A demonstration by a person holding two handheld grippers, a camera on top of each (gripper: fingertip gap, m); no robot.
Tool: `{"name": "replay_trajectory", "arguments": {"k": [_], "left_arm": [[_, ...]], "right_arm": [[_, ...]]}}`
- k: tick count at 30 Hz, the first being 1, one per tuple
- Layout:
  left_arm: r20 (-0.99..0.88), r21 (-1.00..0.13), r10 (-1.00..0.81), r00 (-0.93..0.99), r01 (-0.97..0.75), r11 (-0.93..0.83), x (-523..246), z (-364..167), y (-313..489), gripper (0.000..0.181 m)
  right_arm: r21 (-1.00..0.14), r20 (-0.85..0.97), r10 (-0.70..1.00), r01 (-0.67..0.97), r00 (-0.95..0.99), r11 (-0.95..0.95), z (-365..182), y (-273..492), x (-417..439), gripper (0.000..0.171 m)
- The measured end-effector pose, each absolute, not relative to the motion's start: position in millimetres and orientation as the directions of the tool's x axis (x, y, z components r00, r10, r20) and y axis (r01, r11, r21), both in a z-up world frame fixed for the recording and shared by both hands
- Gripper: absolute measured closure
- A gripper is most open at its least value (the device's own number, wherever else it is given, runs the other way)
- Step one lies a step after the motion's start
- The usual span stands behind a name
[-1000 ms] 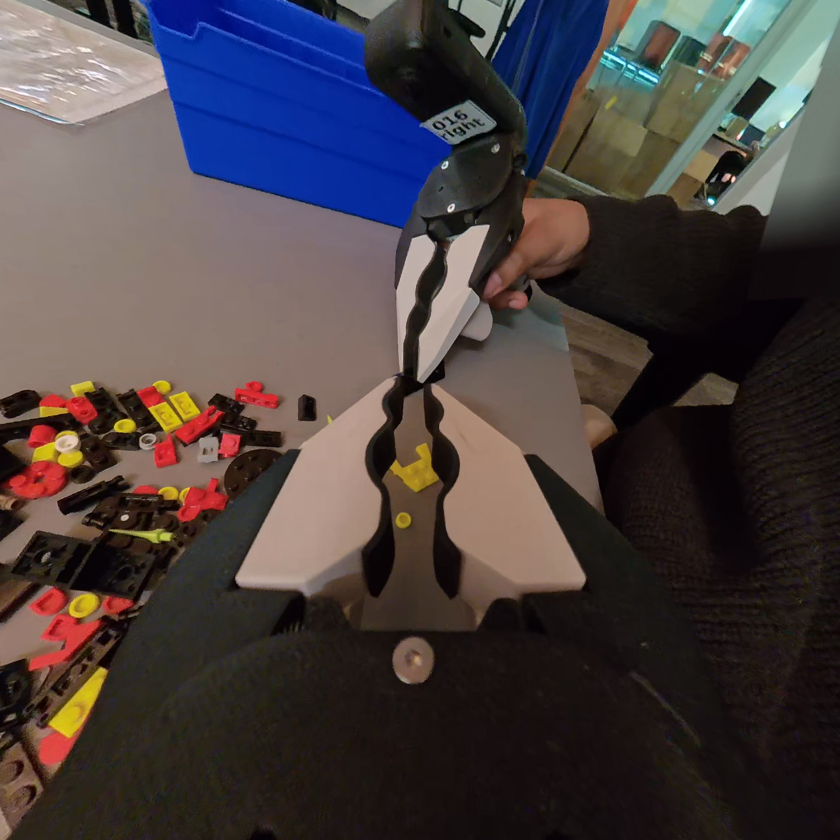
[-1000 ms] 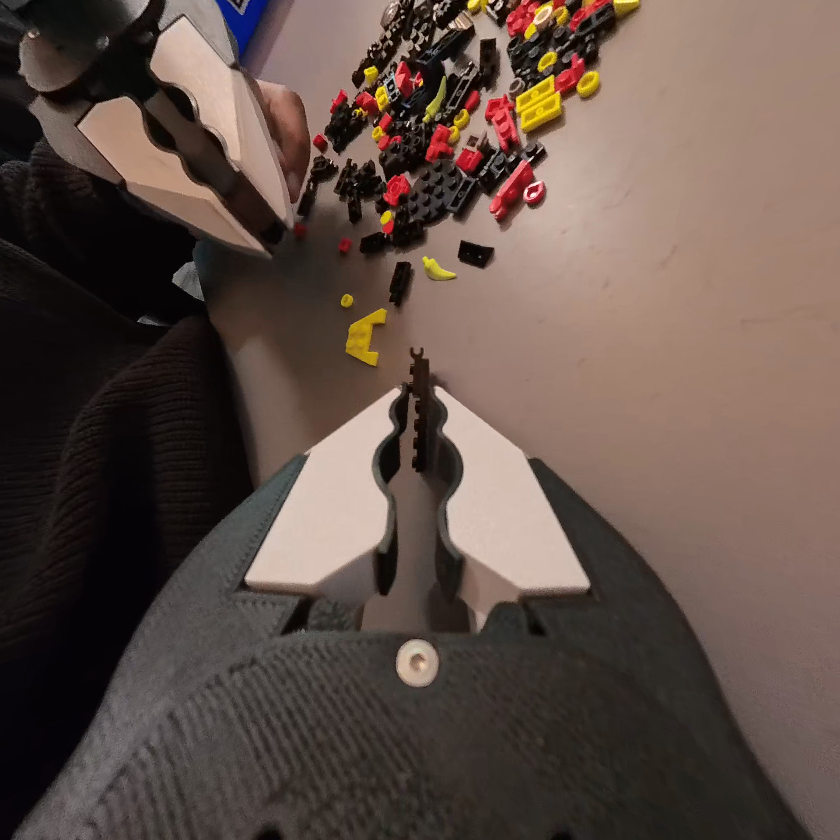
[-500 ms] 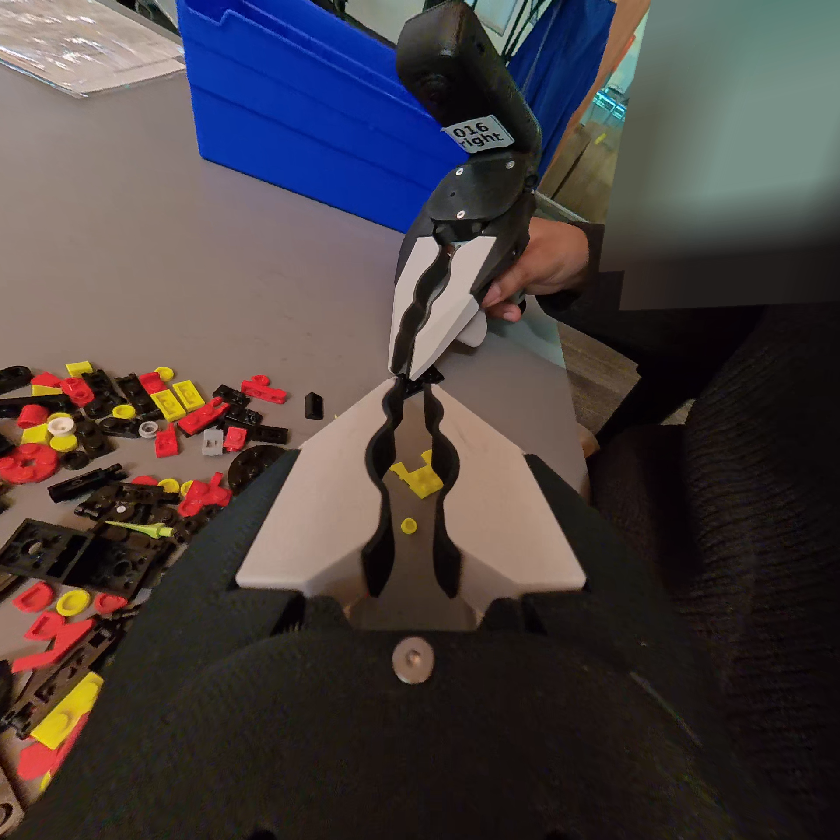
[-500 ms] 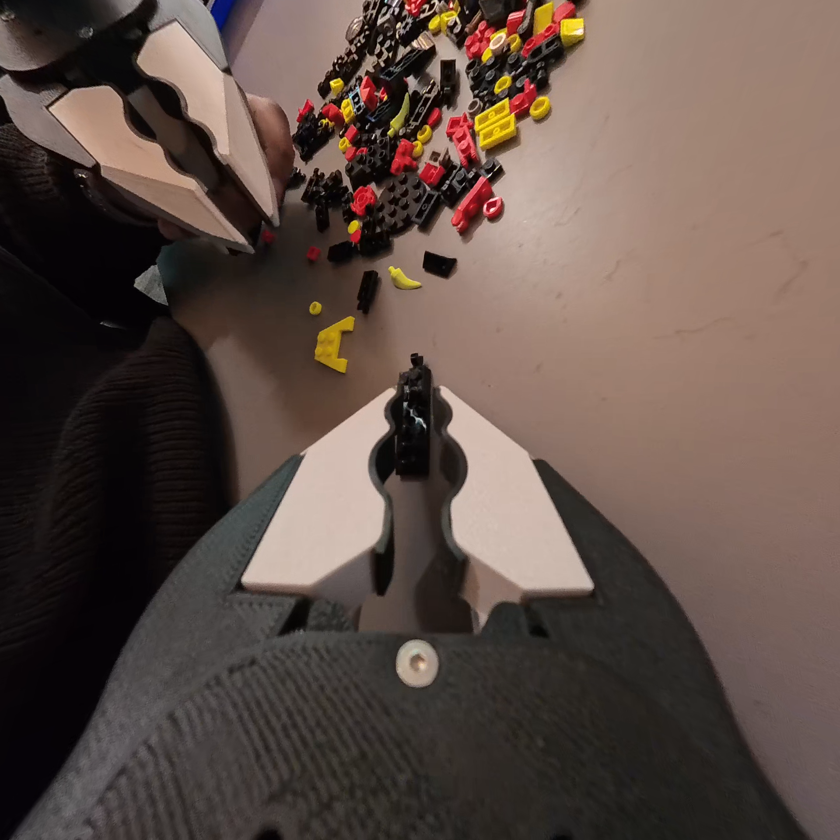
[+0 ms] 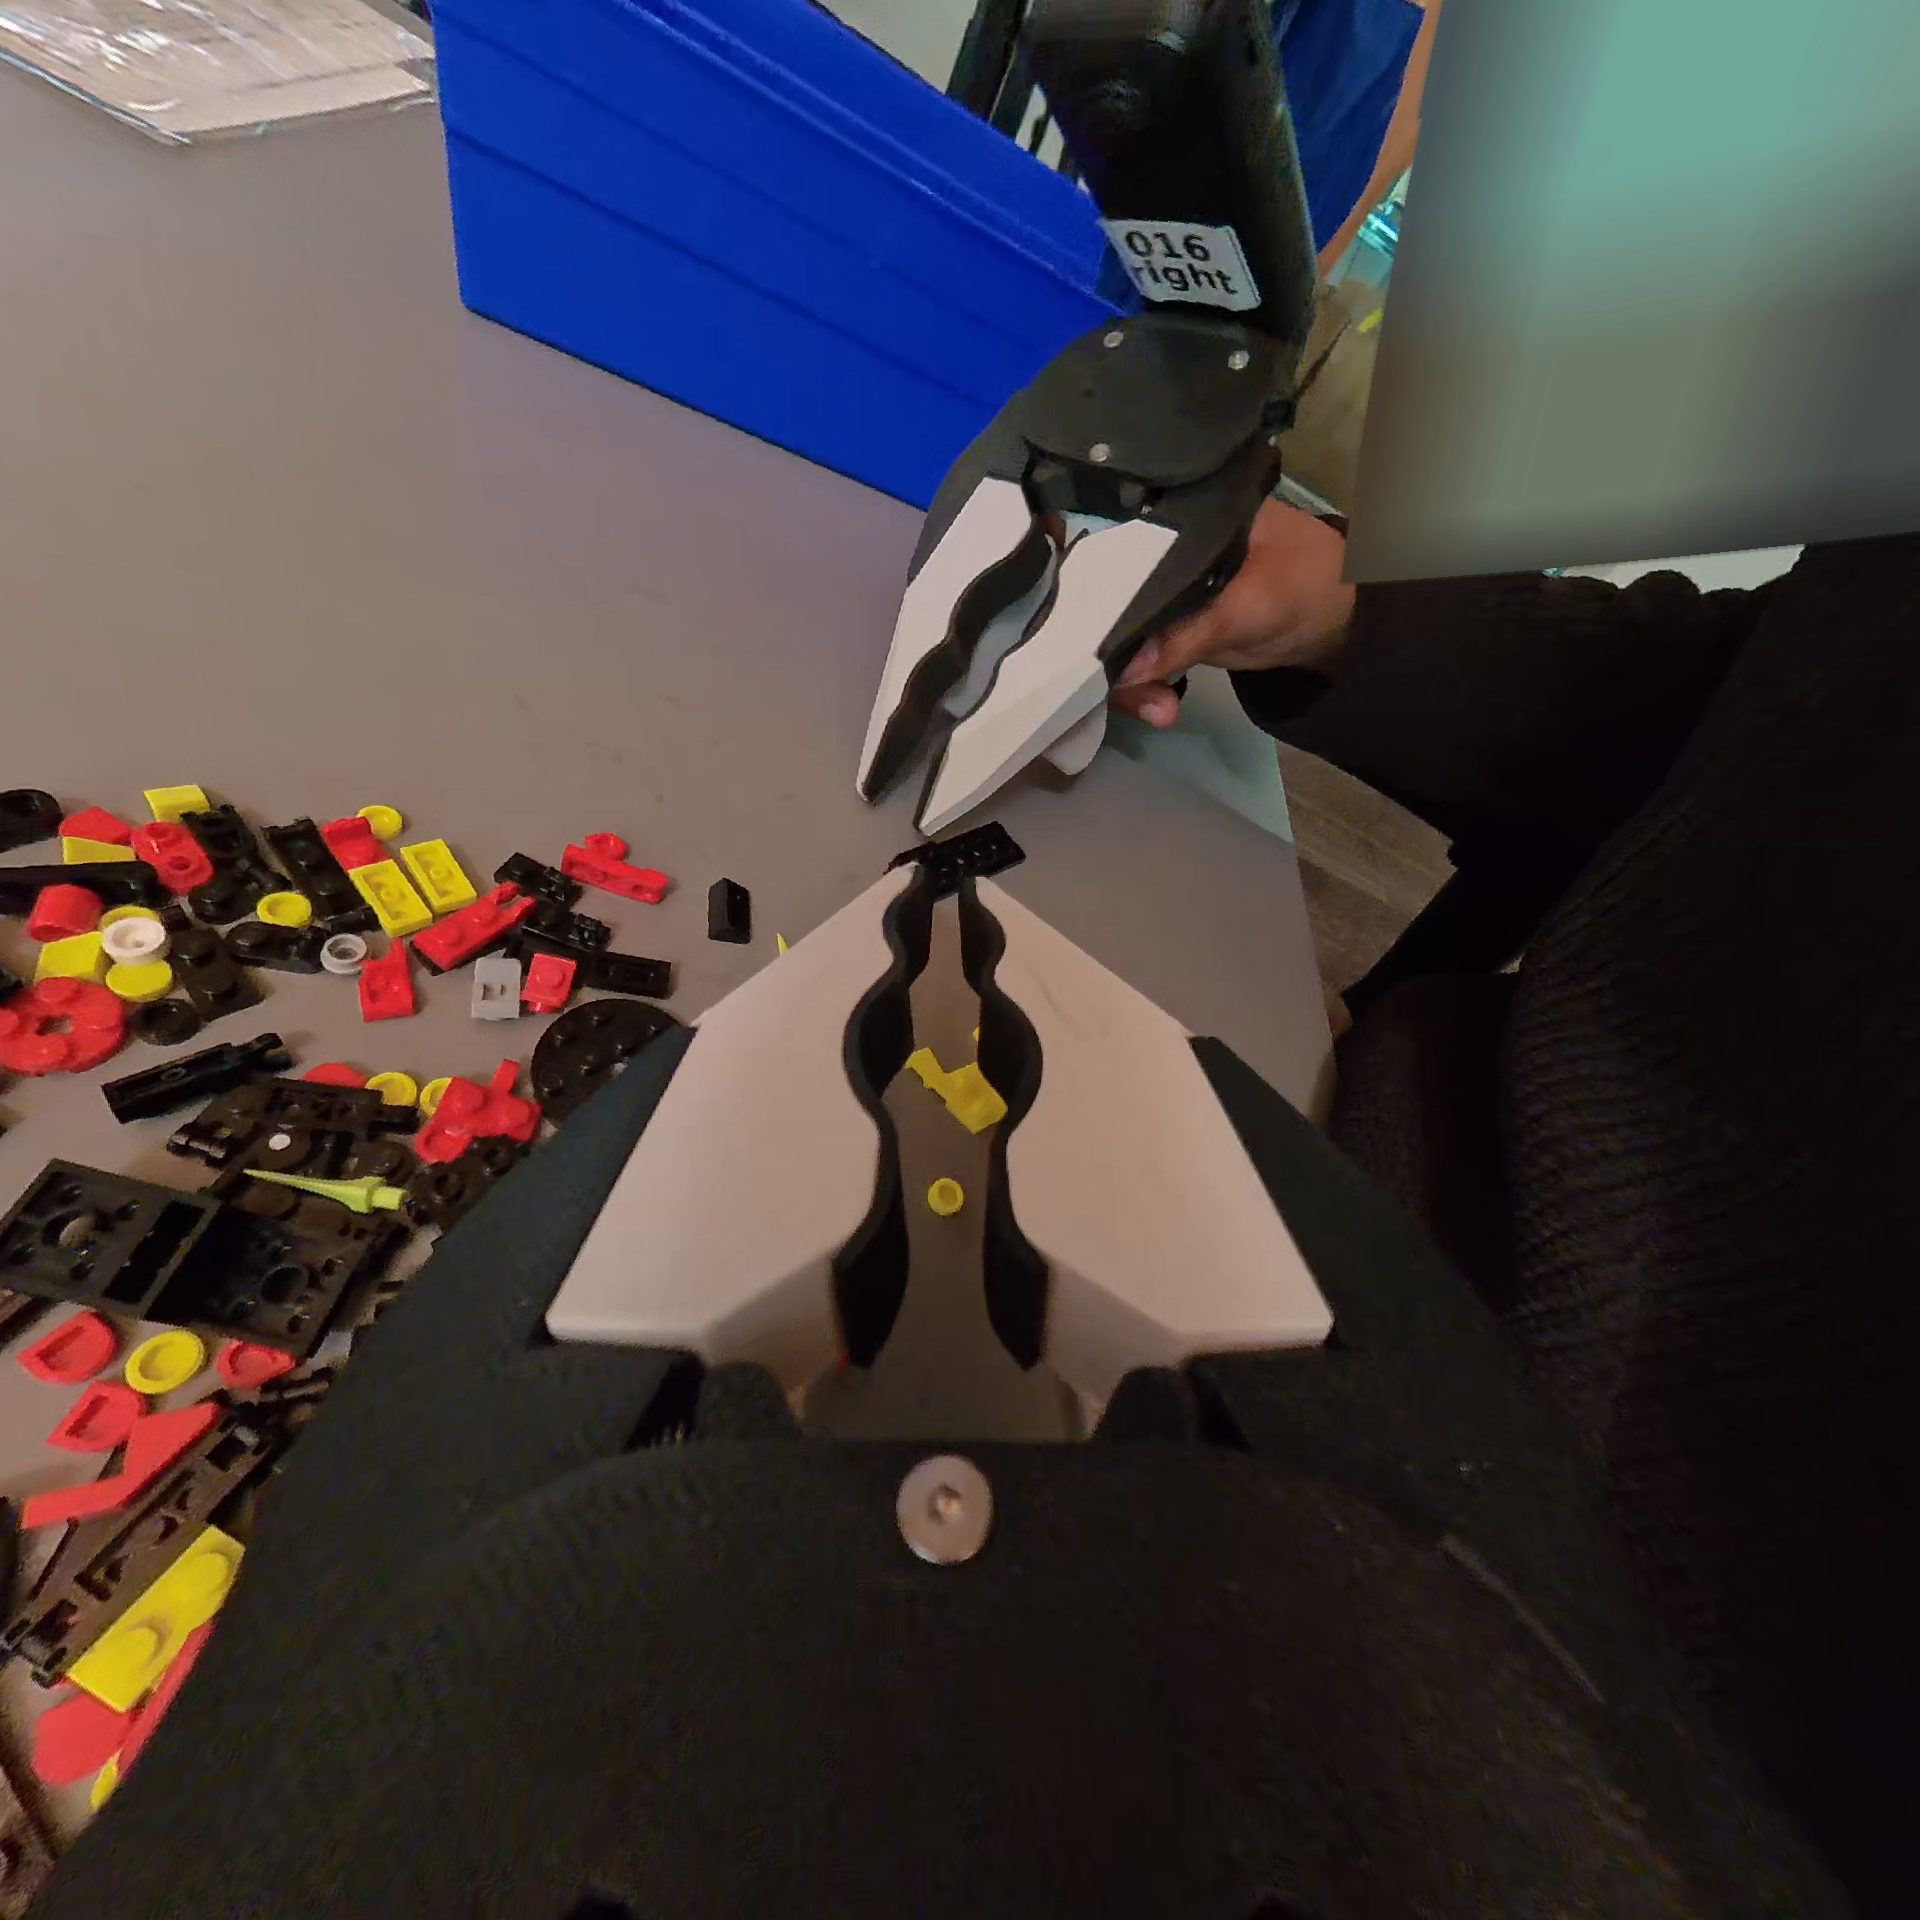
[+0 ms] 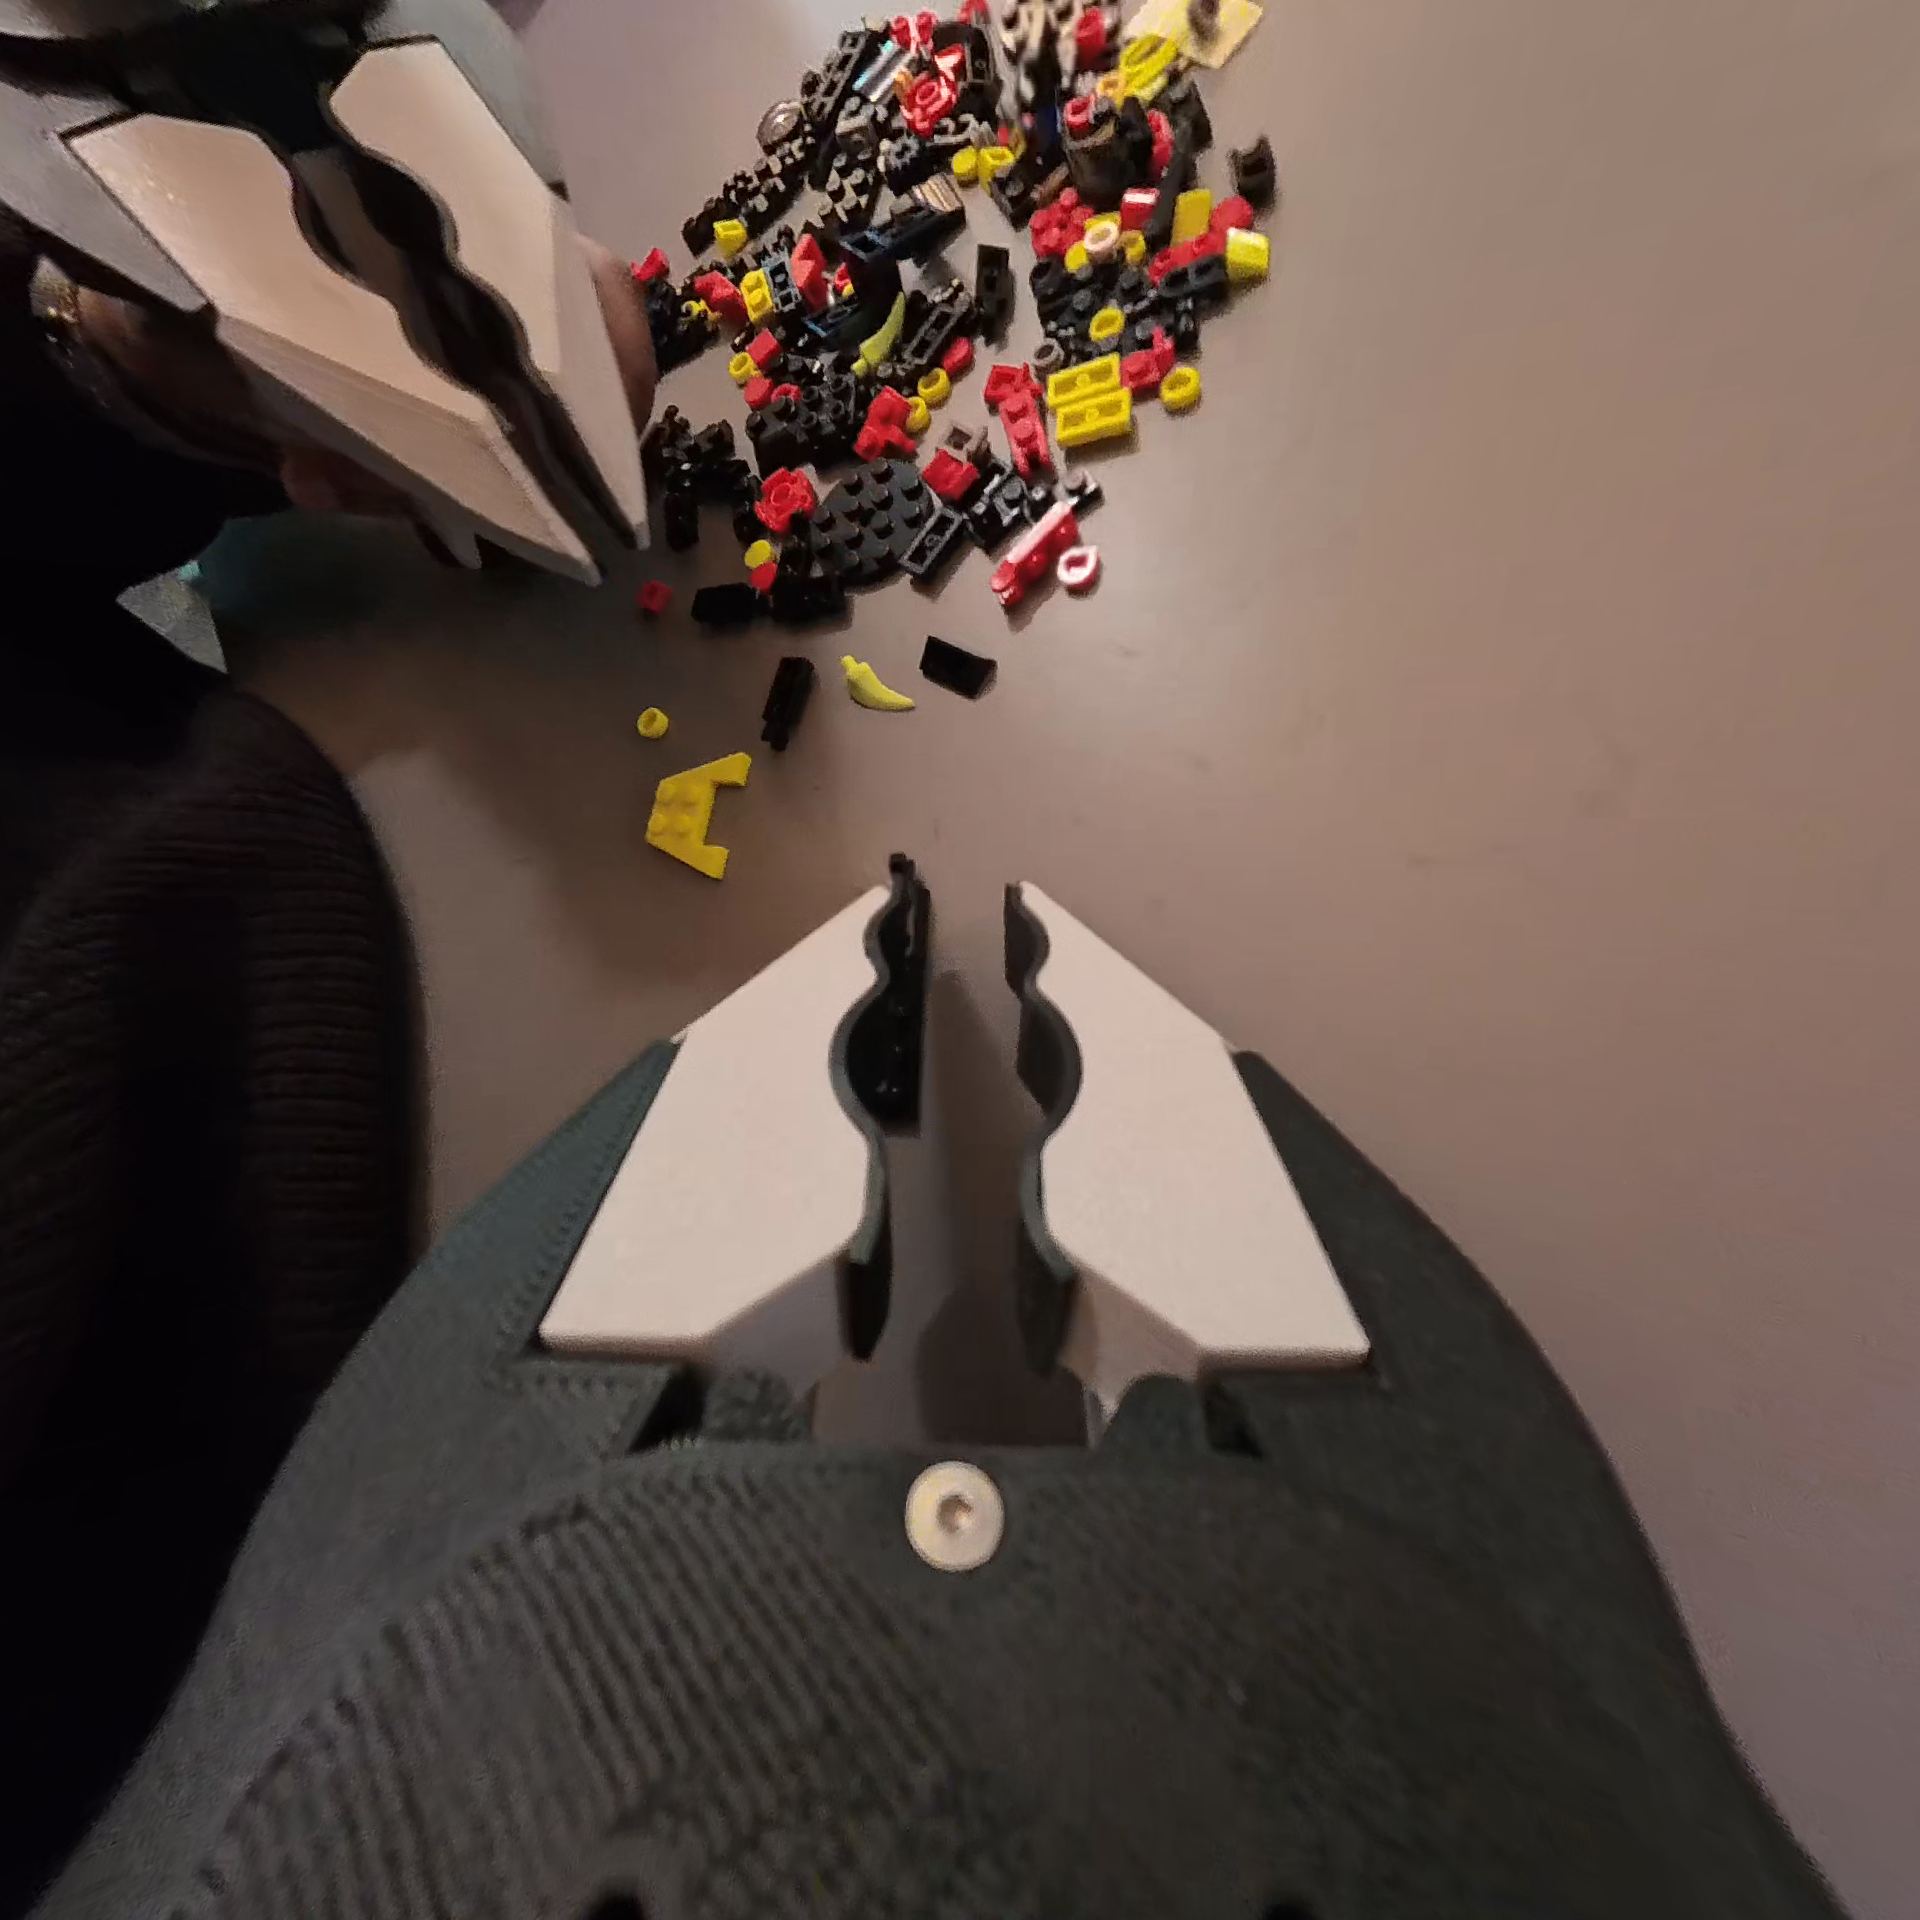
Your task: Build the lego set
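Note:
My left gripper [image 5: 940, 883] is shut on a small black studded plate [image 5: 961, 854], held at its fingertips above the grey table. My right gripper [image 5: 902, 810] hangs just beyond it, tips down and apart from the plate. In the right wrist view the right gripper [image 6: 961, 894] is open, and a thin black piece [image 6: 902, 997] lies against its left finger. The left gripper [image 6: 613, 556] shows at the upper left there. A yellow wedge plate [image 6: 691, 816] and a yellow round stud [image 6: 651, 722] lie loose on the table below.
A pile of red, yellow and black lego parts [image 5: 312, 987] spreads over the table's left side; it also shows in the right wrist view [image 6: 935, 364]. A blue bin [image 5: 748, 229] stands at the back. The table edge and a person's dark sleeve [image 5: 1558, 727] are on the right. The gap from one gripper's tips to the other's is roughly 8 cm. Between my left fingertips and the yellow round stud [image 6: 651, 722] there is roughly 7 cm. It turns up in the left wrist view [image 5: 949, 1175] as well.
My right gripper has opened and drawn back from the left gripper's tips. The black piece it clamped now lies against one finger. The left gripper still holds its plate.

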State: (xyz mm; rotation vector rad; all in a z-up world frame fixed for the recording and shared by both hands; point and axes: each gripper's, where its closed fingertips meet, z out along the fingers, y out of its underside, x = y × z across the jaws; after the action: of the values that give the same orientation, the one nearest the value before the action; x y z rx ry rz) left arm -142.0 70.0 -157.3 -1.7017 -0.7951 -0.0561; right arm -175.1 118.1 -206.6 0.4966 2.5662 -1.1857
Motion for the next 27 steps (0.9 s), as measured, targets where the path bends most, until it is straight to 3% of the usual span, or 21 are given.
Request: {"name": "replay_trajectory", "arguments": {"k": [9, 18, 27], "left_arm": [[0.468, -0.849, 0.490, 0.735, 0.528, 0.018, -152, -147, 61, 0.180], [0.424, -0.867, 0.508, 0.750, 0.498, -0.011, -150, -145, 60, 0.181], [0.383, -0.880, 0.501, 0.776, 0.471, -0.056, -143, -146, 67, 0.181]], "right_arm": [[-0.763, -0.155, 0.103, 0.186, -0.982, 0.619, -191, 115, -172, 0.154], [-0.656, 0.059, -0.019, -0.053, -0.998, 0.753, -211, 117, -154, 0.158], [-0.667, 0.079, -0.015, -0.064, -0.997, 0.743, -208, 117, -155, 0.160]]}}
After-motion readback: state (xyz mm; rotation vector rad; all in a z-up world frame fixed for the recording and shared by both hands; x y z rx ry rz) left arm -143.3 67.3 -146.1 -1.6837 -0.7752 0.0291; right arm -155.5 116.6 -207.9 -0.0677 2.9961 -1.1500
